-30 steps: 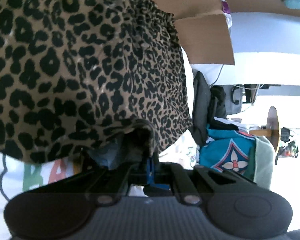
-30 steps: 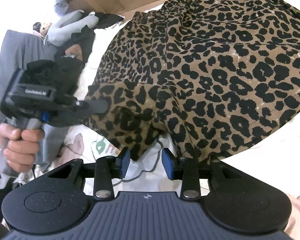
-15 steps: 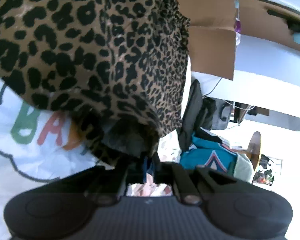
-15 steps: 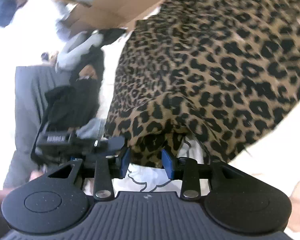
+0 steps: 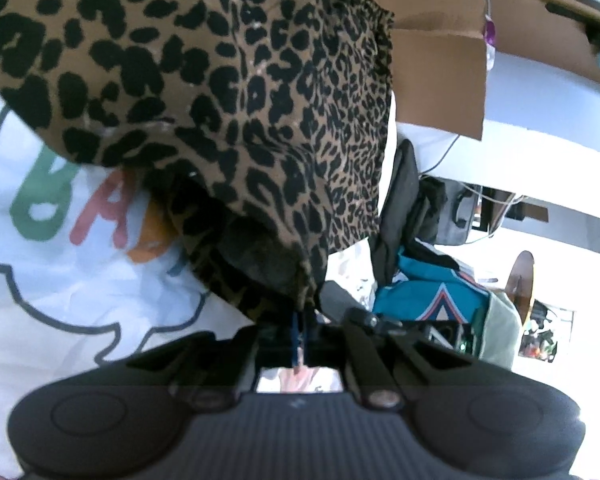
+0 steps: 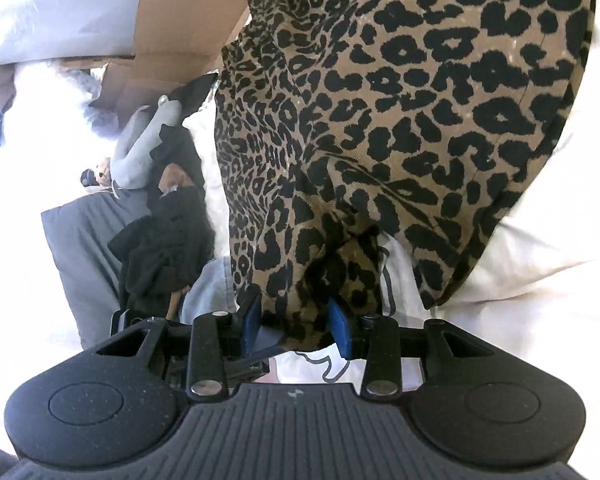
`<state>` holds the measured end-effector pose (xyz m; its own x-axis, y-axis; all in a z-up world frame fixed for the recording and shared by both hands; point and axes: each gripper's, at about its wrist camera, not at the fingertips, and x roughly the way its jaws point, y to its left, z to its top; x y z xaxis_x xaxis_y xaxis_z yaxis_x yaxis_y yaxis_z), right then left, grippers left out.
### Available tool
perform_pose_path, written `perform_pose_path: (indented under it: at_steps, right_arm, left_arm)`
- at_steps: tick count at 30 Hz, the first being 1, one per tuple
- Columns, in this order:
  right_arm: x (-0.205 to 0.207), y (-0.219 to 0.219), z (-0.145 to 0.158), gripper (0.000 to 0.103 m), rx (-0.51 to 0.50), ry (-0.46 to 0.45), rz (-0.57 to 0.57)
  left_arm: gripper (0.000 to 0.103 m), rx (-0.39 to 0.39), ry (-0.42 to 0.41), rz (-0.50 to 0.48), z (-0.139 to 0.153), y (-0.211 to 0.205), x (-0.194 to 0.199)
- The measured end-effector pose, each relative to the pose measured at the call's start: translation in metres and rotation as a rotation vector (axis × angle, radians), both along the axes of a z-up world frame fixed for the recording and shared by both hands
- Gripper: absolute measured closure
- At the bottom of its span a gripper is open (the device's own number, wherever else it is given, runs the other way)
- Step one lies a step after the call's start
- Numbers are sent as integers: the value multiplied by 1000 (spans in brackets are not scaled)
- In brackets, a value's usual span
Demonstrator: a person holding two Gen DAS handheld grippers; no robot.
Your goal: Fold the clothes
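A leopard-print garment (image 5: 220, 80) hangs bunched over a white cloth with coloured letters (image 5: 60, 272). My left gripper (image 5: 300, 322) is shut on a dark folded edge of it, low over the white cloth. In the right wrist view the same leopard-print garment (image 6: 420, 100) drapes down, and a bunched fold of it sits between the blue pads (image 6: 252, 318) of my right gripper (image 6: 294, 320). Those jaws are closing but still stand apart and do not pinch the fold. The white cloth (image 6: 400, 280) shows below.
A brown cardboard box (image 5: 440, 60) stands behind the garment, and the same cardboard box (image 6: 172, 20) shows at the back. A teal patterned garment (image 5: 432, 300) and black clothes (image 5: 400, 208) are piled on the right. Black clothes (image 6: 164, 240) on a grey garment (image 6: 80, 248) lie at the left.
Both grippers have sunk toward the white cloth and rolled. The leopard fold has come down between the right gripper's pads, which held nothing before. The left grip is unchanged.
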<state>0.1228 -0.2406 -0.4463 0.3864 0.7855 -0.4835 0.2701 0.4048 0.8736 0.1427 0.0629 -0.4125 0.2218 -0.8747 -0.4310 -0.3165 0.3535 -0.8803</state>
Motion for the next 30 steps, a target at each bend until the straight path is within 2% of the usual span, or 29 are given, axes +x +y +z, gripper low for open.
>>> perform_pose_path:
  at_steps: [1,2,4,7,10,14,18,24,30]
  right_arm:
    - [0,-1,-1,71,0,0,-3]
    - [1,-3,-3,85,3,1,-8]
    - [3,-6,-5,97,-5,10,-13]
    - [4,-9,-3,99,-51,-11,-1]
    - [4,-13,-3,99,-63,-14,-5]
    - [5,-18,-4,99,-109,-18,-5]
    - [6,-26,-2,99,-157,-30,-11]
    - [12,-32,2,100,-234,-47,-8]
    - [19,-42,2,100,-302,-44,-14]
  left_arm:
    - [102,4,-4,-9,1,-2,1]
    - [102,10,-8,-21,2,-3,1]
    - [101,25,-19,-45,4,-4,2]
    - [94,74,-49,-68,12,7,4]
    - [93,158,-80,-67,24,31,6]
    - [91,324,-135,-29,39,73,6]
    - [91,511,-184,64,52,115,6]
    - [90,718,-159,130,55,154,8]
    - [90,829,-144,153,44,171,12]
